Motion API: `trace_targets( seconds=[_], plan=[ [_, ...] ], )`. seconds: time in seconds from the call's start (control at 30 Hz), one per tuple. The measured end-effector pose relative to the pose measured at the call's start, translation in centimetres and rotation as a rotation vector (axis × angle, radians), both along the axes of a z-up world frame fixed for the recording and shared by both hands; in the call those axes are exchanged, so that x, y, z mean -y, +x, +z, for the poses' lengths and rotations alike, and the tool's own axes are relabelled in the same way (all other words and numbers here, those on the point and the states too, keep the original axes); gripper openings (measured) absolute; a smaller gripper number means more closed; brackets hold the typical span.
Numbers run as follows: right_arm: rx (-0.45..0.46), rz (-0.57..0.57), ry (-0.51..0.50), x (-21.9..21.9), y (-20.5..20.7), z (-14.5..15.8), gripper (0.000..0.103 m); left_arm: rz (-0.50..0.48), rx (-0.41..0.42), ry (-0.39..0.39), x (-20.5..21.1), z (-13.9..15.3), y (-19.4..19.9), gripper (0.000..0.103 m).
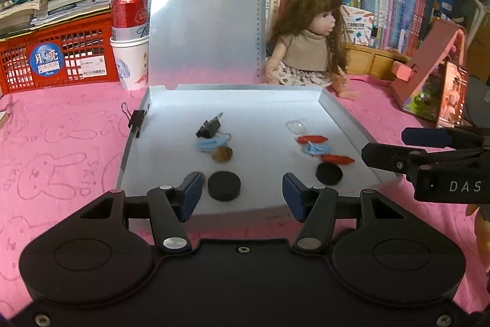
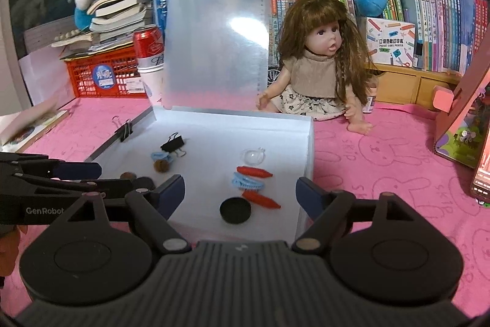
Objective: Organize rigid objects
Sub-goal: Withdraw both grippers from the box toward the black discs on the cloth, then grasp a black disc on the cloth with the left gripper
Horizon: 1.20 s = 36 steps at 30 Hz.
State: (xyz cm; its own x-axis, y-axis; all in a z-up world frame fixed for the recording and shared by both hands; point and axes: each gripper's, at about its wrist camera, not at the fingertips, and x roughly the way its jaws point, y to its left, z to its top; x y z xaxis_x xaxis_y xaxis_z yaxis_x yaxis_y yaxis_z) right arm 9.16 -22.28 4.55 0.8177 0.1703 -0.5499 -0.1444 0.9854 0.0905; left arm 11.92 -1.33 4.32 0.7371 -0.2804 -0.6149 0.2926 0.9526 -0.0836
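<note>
An open translucent clipboard box lies on pink cloth, and its tray (image 1: 260, 112) (image 2: 214, 127) holds small items. On the left lie a black binder clip (image 1: 209, 126) (image 2: 173, 144), a blue hair clip (image 1: 209, 144) and a brown disc (image 1: 222, 154). On the right lie a clear dome (image 2: 252, 157), two red clips (image 2: 254, 172), a blue clip (image 2: 248, 183) and a black disc (image 2: 235, 210). My left gripper (image 1: 243, 195) (image 2: 113, 176) stands open at the tray's near edge, just behind a second black disc (image 1: 224, 185) that its pads do not touch. My right gripper (image 2: 240, 192) (image 1: 386, 144) stands open and empty.
The box's lid (image 1: 205, 20) stands upright behind the tray, and a binder clip (image 1: 136, 118) grips the tray's left wall. A doll (image 2: 318, 63) sits at the back right. A red crate (image 1: 55, 57), a can in a paper cup (image 1: 128, 20) and a pink cardboard house (image 1: 435, 75) border the cloth.
</note>
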Motion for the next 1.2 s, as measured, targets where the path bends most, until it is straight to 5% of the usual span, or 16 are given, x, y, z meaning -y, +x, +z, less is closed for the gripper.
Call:
trace_targets(
  seconds=[0.93, 1.2],
  plan=[
    [-0.023, 0.090, -0.100, 0.4, -5.7, -4.0, 0.089, -0.165, -0.014, 0.052, 2.4, -3.6, -6.2, 0.056],
    [-0.021, 0.076, -0.096, 1.1, -6.2, -3.9, 0.089, -0.201, -0.038, 0.019, 3.8, -4.3, -6.0, 0.044]
  ],
)
